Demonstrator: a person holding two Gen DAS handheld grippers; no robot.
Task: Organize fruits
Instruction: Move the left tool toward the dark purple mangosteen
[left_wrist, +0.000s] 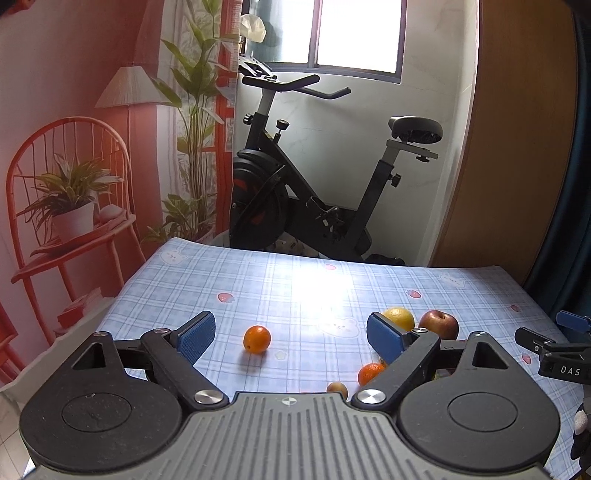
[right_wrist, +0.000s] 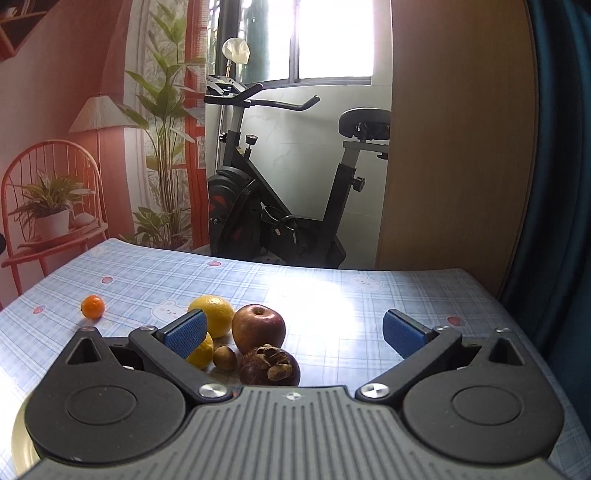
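On the checked tablecloth (right_wrist: 332, 295): orange (left_wrist: 257, 339), lemon (right_wrist: 212, 314), apple (right_wrist: 258, 328), mangosteen (right_wrist: 269, 363) loose, none sorted; left claw (left_wrist: 291, 338) and right claw (right_wrist: 295, 334) wide, empty.

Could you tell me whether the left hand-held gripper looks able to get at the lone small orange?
Probably yes: the left hand-held gripper is open, and the small orange lies alone on the tablecloth between its fingers' line, nothing blocking.

Harsh backlight from window (left_wrist: 356, 35), glare on tablecloth (left_wrist: 317, 291), fisheye-bent edges.
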